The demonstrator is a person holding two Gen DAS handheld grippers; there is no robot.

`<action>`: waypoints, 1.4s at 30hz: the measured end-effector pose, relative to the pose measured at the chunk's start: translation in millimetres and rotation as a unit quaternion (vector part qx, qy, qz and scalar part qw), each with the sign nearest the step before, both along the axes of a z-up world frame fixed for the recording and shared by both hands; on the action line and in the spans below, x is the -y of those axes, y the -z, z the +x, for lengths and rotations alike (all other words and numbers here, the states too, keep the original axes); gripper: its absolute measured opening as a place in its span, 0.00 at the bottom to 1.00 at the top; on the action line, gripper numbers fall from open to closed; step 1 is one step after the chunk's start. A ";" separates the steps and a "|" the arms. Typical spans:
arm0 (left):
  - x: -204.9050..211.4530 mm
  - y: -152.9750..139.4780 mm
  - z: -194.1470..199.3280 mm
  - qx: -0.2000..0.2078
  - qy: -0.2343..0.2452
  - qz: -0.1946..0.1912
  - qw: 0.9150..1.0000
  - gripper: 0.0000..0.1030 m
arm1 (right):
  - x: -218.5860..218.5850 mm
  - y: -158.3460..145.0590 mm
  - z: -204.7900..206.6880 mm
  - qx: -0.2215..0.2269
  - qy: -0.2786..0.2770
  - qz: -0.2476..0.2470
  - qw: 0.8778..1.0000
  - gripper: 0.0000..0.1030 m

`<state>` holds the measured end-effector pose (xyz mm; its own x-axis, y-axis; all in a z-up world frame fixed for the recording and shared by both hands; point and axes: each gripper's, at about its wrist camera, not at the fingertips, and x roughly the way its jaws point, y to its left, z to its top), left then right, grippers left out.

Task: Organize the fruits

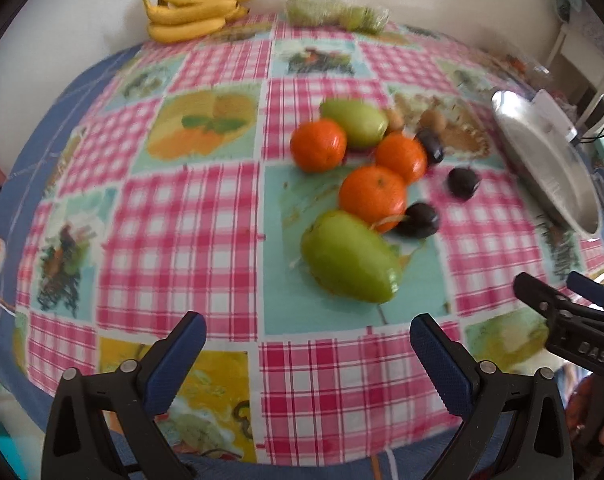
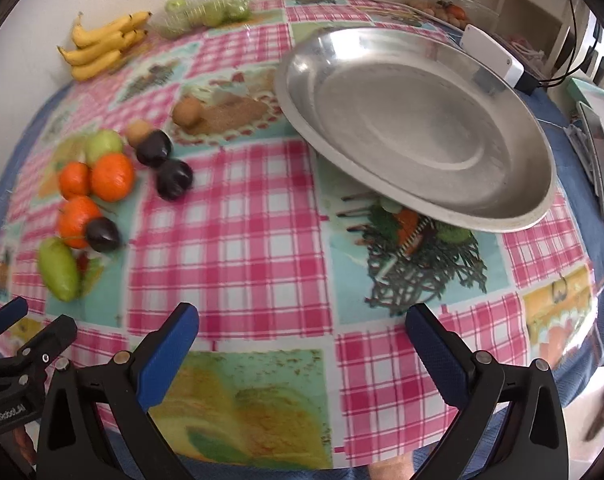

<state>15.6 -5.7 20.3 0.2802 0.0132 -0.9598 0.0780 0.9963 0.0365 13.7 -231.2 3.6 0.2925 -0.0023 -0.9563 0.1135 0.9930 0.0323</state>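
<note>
Left gripper (image 1: 307, 344): jaws spread wide, nothing between them, held above the checked tablecloth (image 1: 182, 232). Right gripper (image 2: 302, 338): also spread wide and empty, above the same cloth; its tip shows at about 4 o'clock in the left wrist view.

Loose fruit sits in one cluster on the cloth, centre-right in the left wrist view. Near green mango (image 1: 349, 258) lies closest to the left gripper; three oranges (image 1: 371, 198) just beyond it; a second green mango (image 1: 353, 122) at the far end. Dark plums (image 1: 419, 220) lie on the 3 o'clock side of the cluster (one touches the nearest orange). Two small brown fruits (image 2: 186, 112) sit beyond the plums.

Metal tray (image 2: 501, 216) is empty, at 1 o'clock from the right gripper, well apart from the cluster.

Bananas (image 1: 190, 10) and a clear box of green fruit (image 1: 329, 10) rest at the far edge by the wall, 11 to 12 o'clock
</note>
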 end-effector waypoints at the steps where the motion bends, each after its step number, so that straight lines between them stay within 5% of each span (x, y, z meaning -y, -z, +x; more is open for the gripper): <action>1: -0.8 -9.6 2.4 0.004 0.000 -0.004 1.000 1.00 | 0.2 -5.1 1.4 0.004 0.001 -0.003 1.000 1.00; 9: -13.9 -65.8 21.4 0.047 -0.032 -0.047 0.997 1.00 | -0.5 -56.0 5.4 0.070 -0.009 0.021 0.997 1.00; 16: -18.4 -48.6 28.6 0.020 -0.100 -0.072 0.992 1.00 | -31.5 -77.9 3.2 0.094 -0.059 0.025 0.993 1.00; 21: -33.8 -37.6 40.6 -0.008 -0.173 -0.100 0.980 0.99 | -52.9 -73.2 5.7 0.080 -0.082 0.059 0.992 1.00; 31: -48.0 -24.8 57.8 -0.006 -0.240 -0.146 0.960 0.99 | -75.7 -38.3 39.3 0.014 -0.067 0.111 0.991 0.98; 35: -47.0 -16.7 65.1 -0.004 -0.235 -0.137 0.962 0.99 | -78.7 -27.7 52.2 0.000 -0.069 0.127 0.990 0.86; 42: -50.8 -13.3 58.5 -0.015 -0.250 -0.171 0.953 0.99 | -87.5 -9.4 60.0 -0.024 -0.086 0.137 0.987 0.65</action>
